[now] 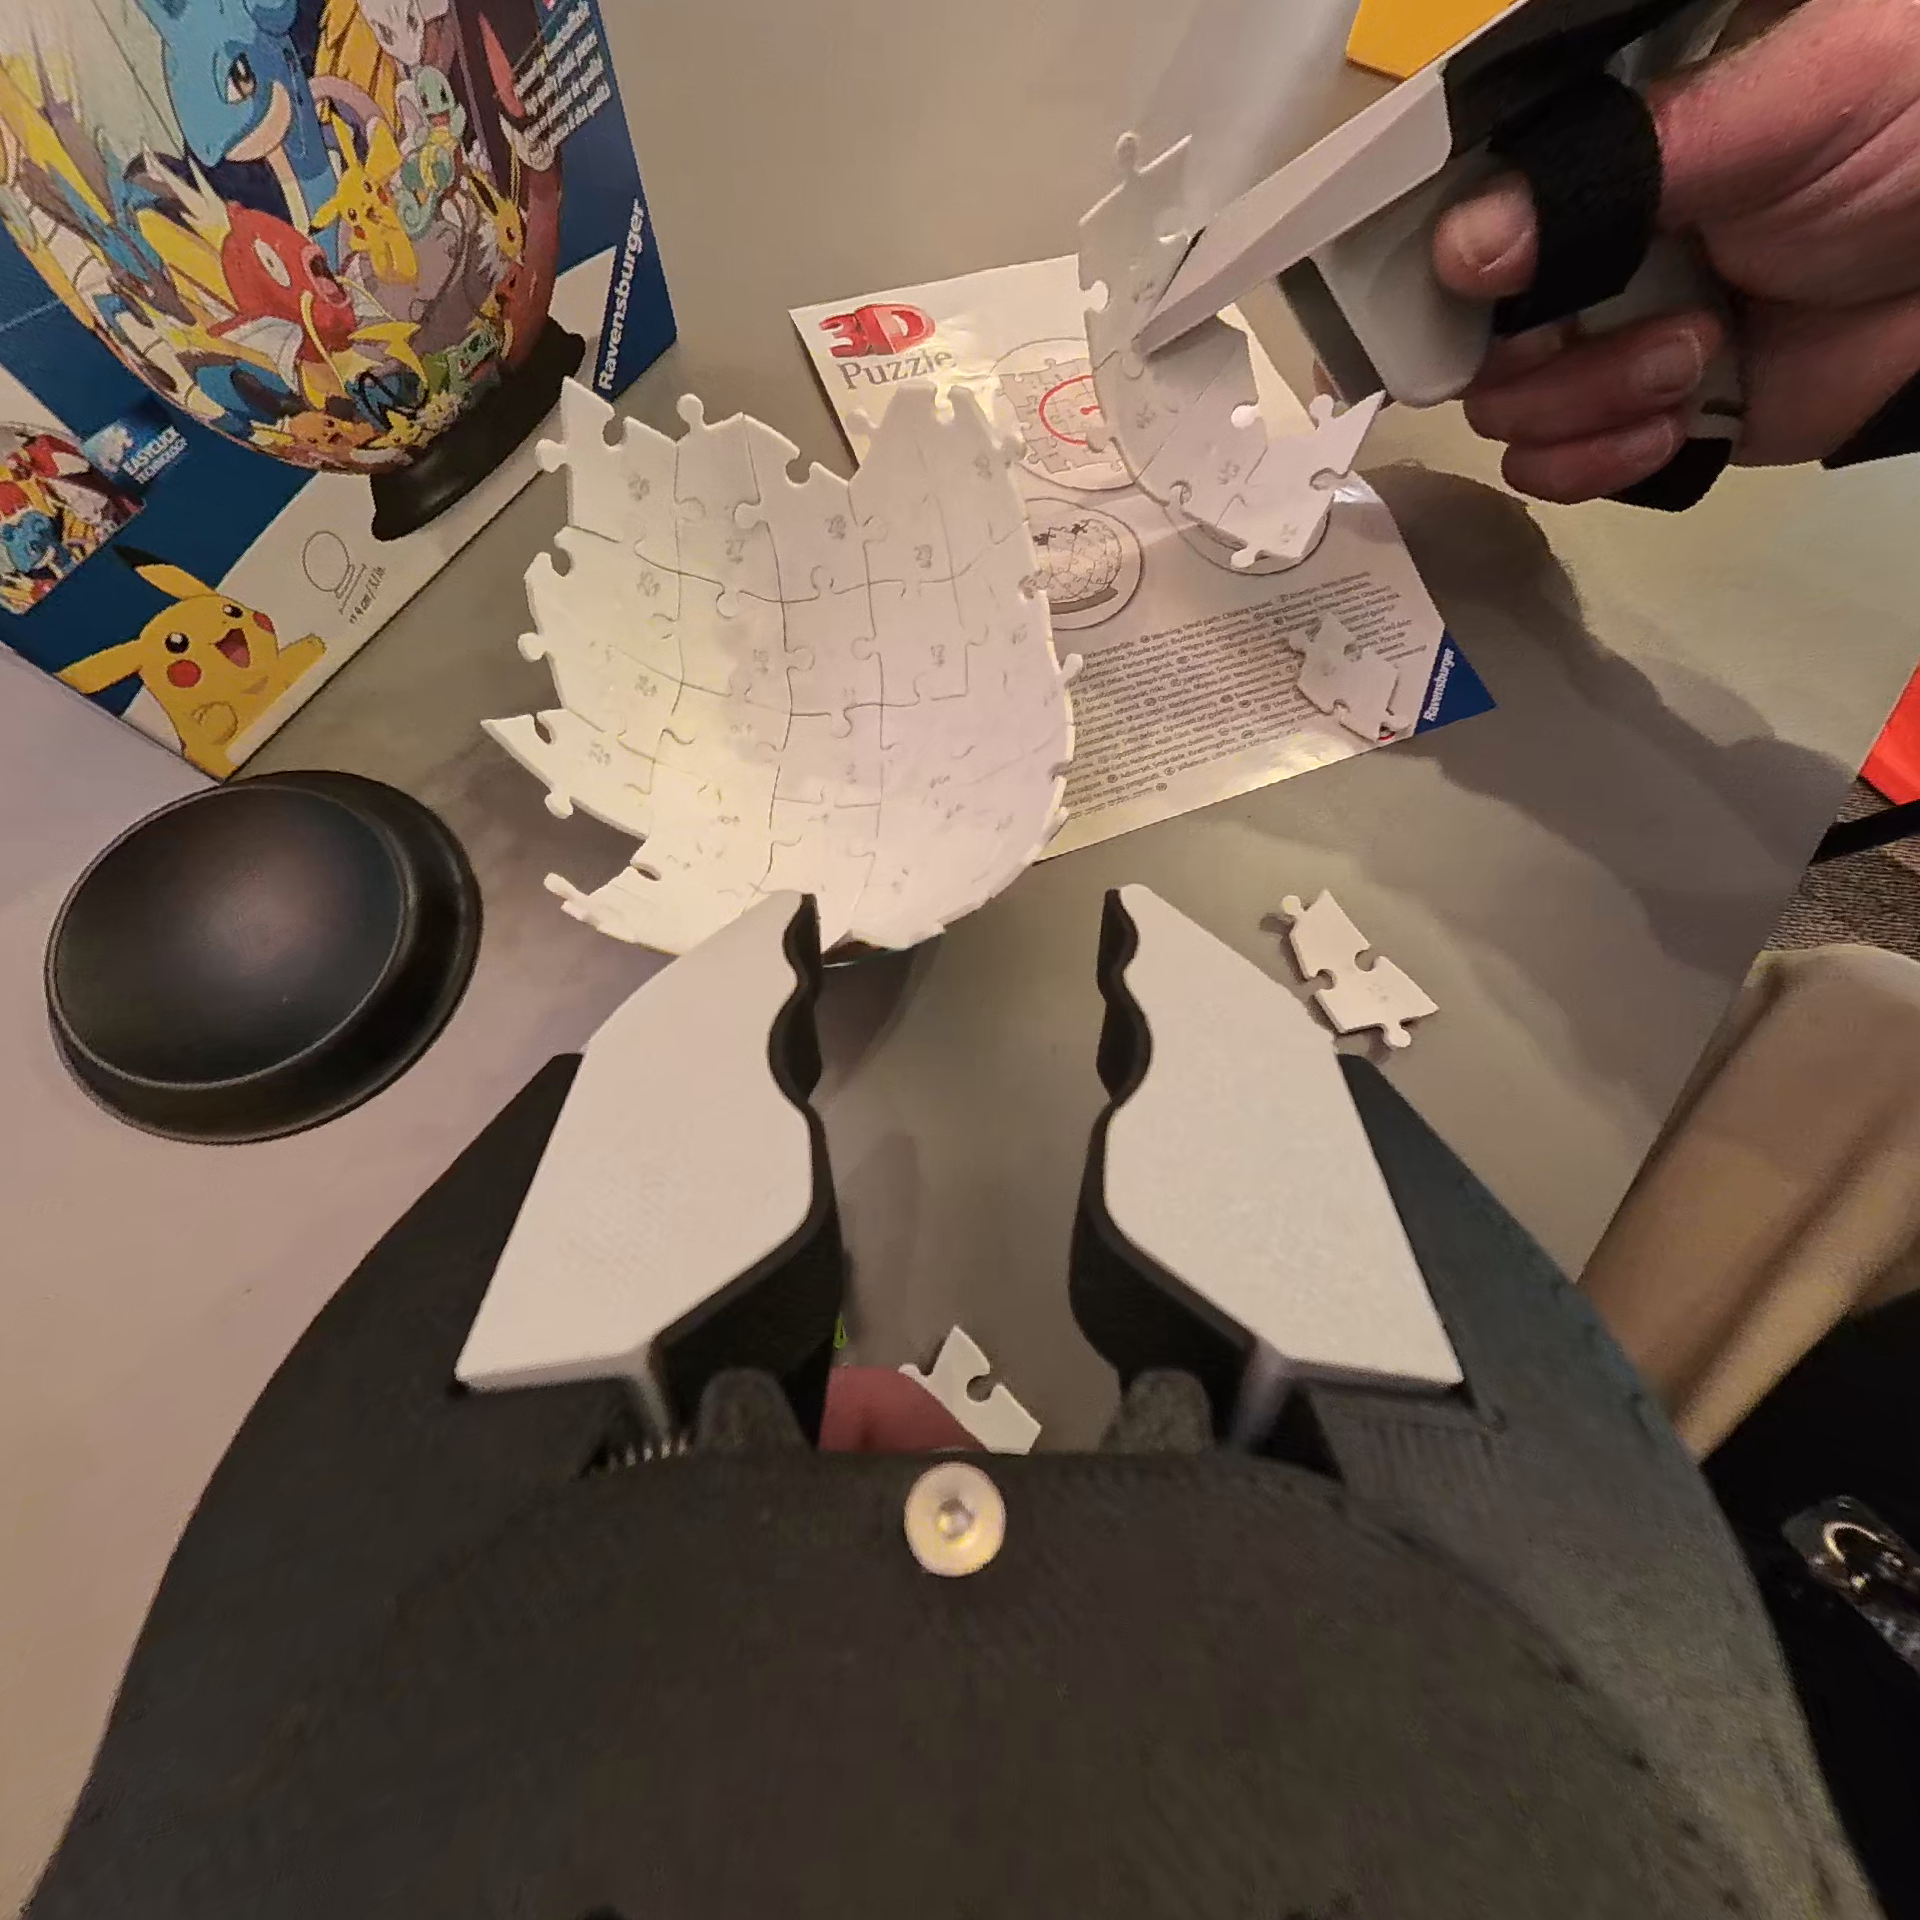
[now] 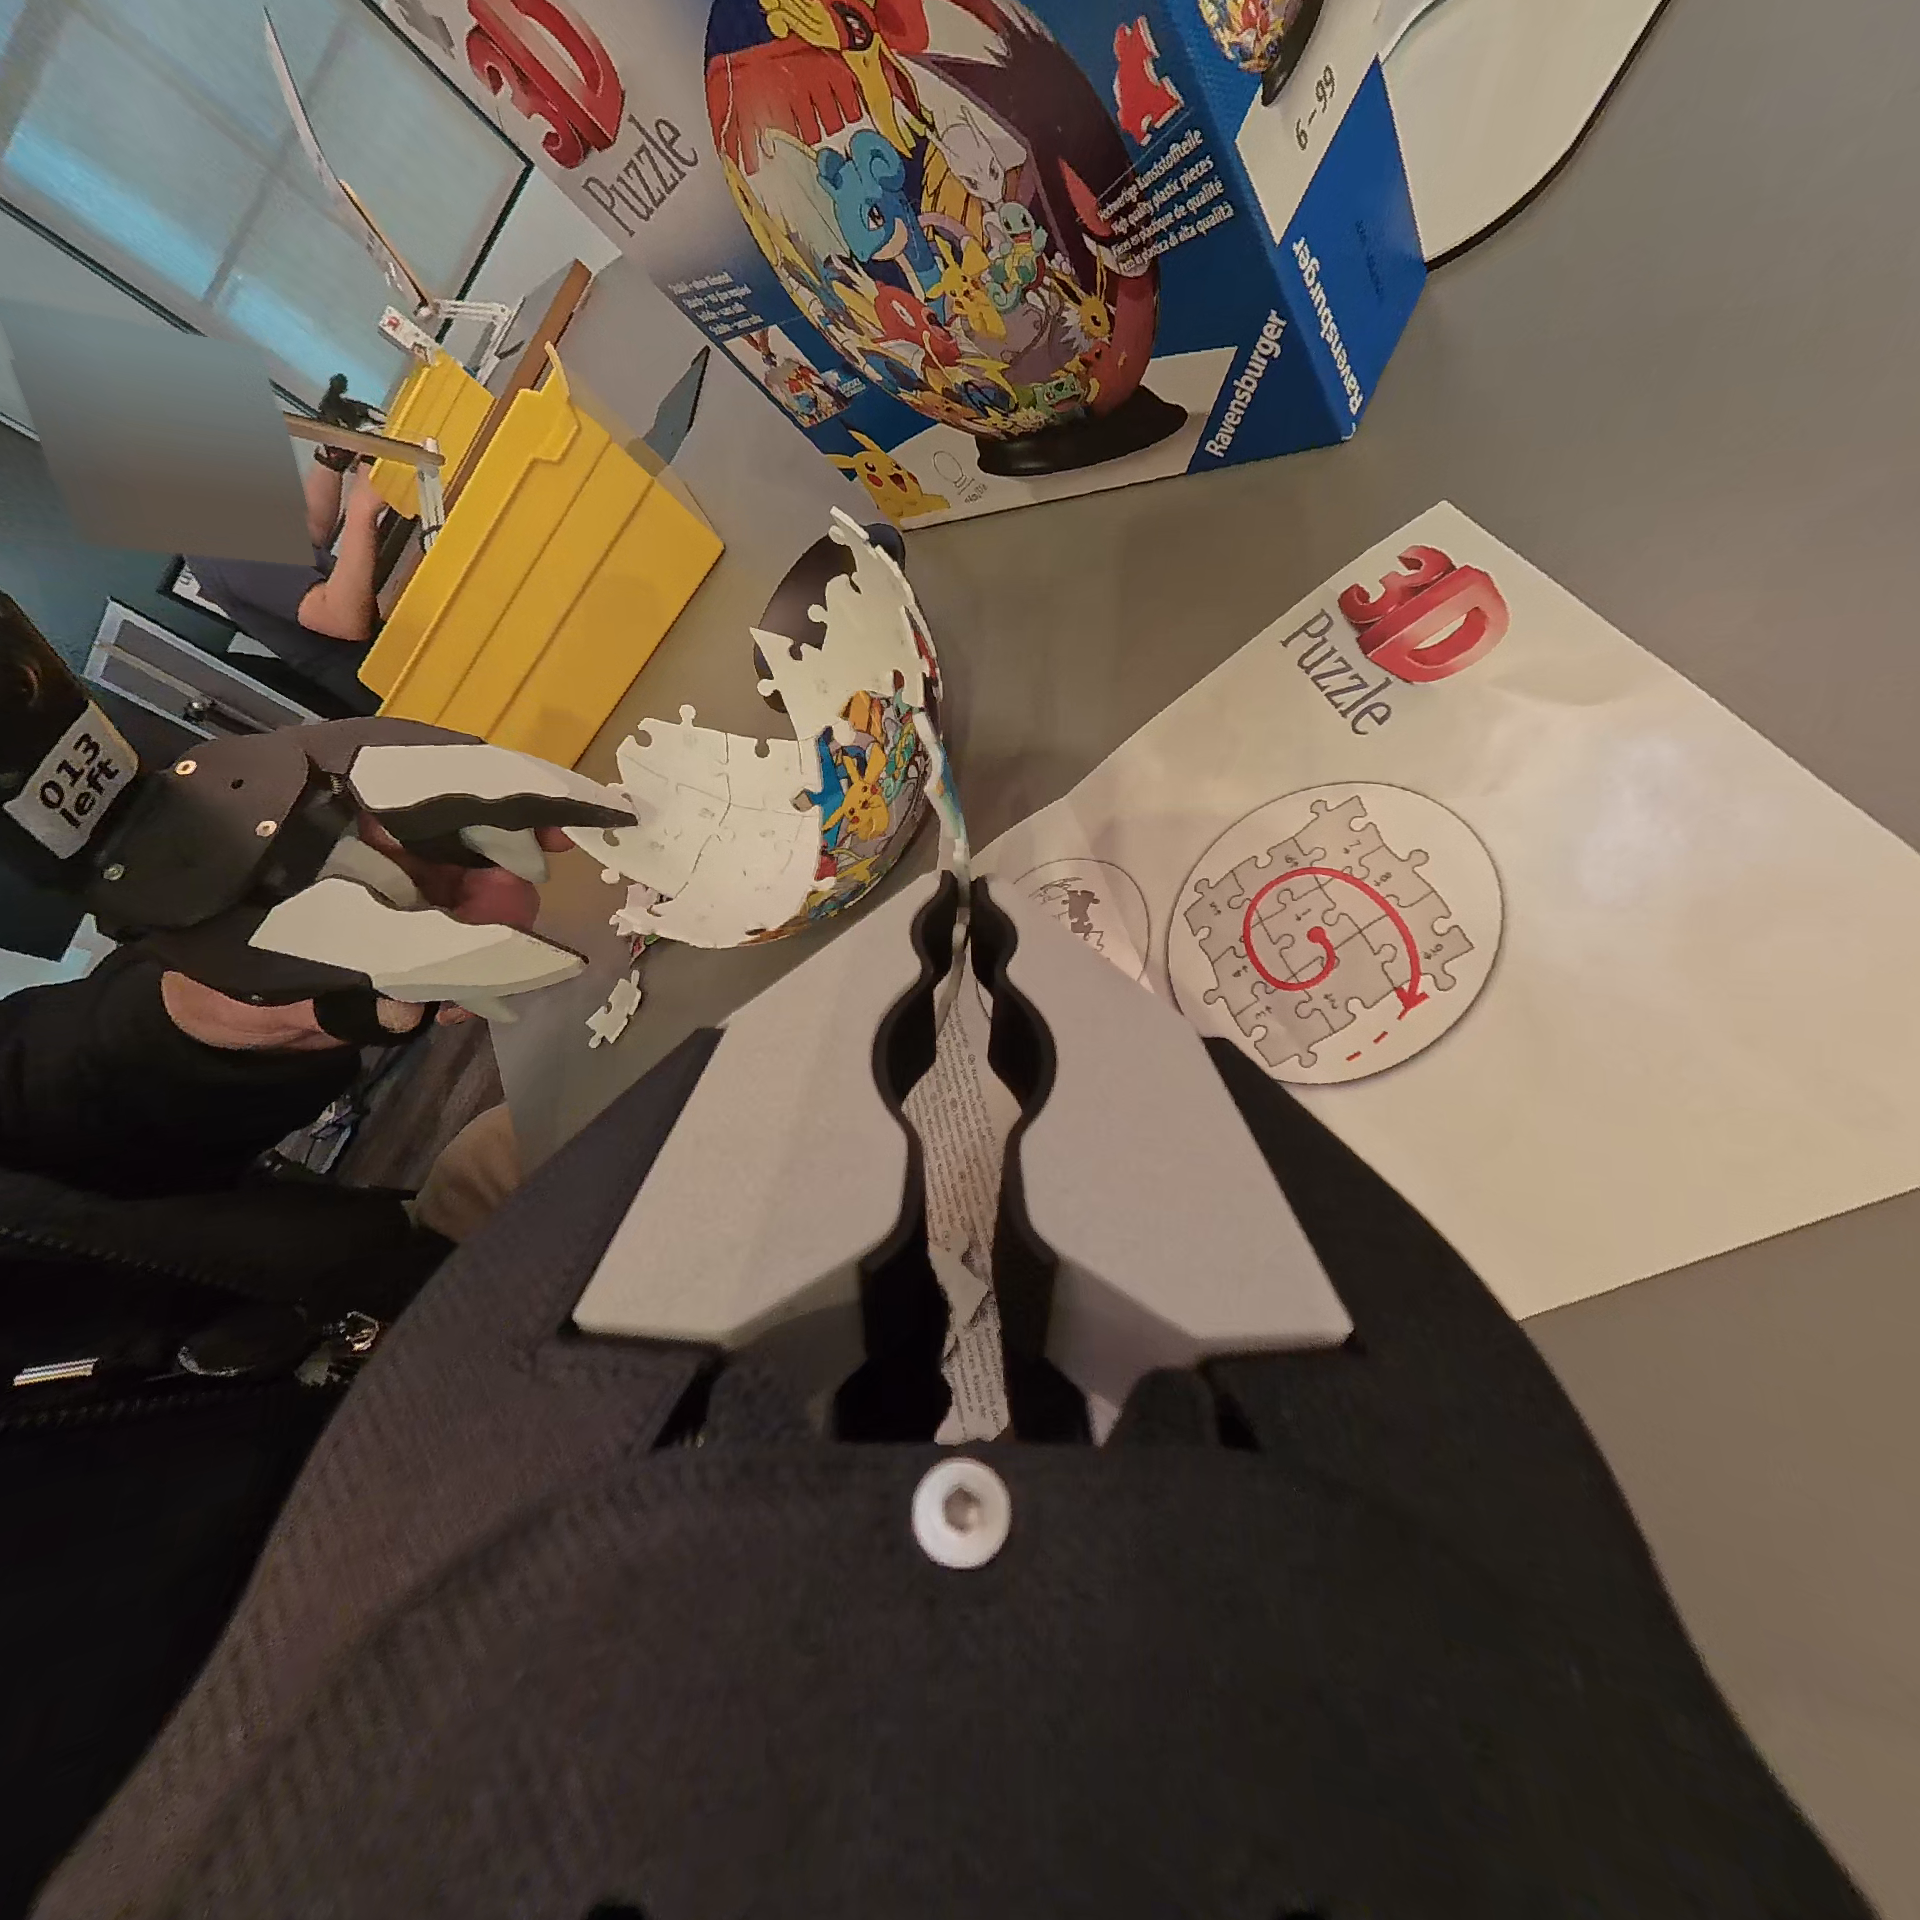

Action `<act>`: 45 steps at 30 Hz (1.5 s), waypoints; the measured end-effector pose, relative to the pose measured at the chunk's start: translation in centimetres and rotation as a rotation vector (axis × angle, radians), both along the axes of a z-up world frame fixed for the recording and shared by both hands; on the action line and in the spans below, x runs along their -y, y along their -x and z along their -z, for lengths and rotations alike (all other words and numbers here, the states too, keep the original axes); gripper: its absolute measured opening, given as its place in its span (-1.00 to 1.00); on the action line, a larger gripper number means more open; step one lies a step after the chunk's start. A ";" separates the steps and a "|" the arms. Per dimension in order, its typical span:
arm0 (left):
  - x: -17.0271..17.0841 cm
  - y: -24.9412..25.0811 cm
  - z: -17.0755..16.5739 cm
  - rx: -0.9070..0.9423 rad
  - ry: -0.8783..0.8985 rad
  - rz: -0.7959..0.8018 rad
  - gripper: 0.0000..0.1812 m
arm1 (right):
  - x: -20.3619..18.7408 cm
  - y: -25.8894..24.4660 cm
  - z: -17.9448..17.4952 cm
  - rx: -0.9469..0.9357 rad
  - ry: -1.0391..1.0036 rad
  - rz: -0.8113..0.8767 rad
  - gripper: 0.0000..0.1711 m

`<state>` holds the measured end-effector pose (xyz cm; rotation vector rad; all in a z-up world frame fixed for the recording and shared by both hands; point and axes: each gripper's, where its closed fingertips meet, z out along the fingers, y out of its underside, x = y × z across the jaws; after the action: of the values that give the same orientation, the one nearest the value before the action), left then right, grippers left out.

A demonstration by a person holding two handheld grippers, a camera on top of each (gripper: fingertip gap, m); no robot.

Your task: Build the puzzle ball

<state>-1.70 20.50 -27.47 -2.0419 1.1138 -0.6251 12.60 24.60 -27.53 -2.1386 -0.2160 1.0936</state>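
Peering along the left tool (image 1: 956, 925), we see its fingers spread wide with nothing between them, one tip at the near rim of the bowl-shaped puzzle shell (image 1: 800, 665) resting on the grey table (image 1: 1455, 935). From this side the shell shows only its white, numbered inner face; the right wrist view shows its printed outer side (image 2: 883, 769) and the left tool (image 2: 592, 883) reaching in at its rim. The right tool (image 2: 961, 894) is pressed together on a curved strip of joined pieces (image 1: 1184, 416), which in its own view we see only edge-on as a thin sliver (image 2: 954, 821); the left wrist view shows the strip's full white curve, hanging above the instruction sheet (image 1: 1299, 675). A small joined pair of pieces (image 1: 1356, 971) lies on the table to the right of the left tool, another piece (image 1: 1345, 675) lies on the sheet, and one more (image 1: 977, 1392) is half hidden behind the tool's body. The black stand (image 1: 260, 956) and the puzzle box (image 1: 312, 312) are cut off at the left edge. Only the right wrist view takes in the yellow bin (image 2: 540, 582).
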 end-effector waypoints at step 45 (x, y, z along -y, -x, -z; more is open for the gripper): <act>2.8 -1.1 -0.6 -0.020 -0.036 0.123 -0.42 | 0.2 0.8 -0.7 0.023 -0.022 -0.015 -1.00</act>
<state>-0.62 17.70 -26.86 -1.9636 1.2608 -0.6420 11.76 24.37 -26.80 -2.1340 -0.2545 1.0705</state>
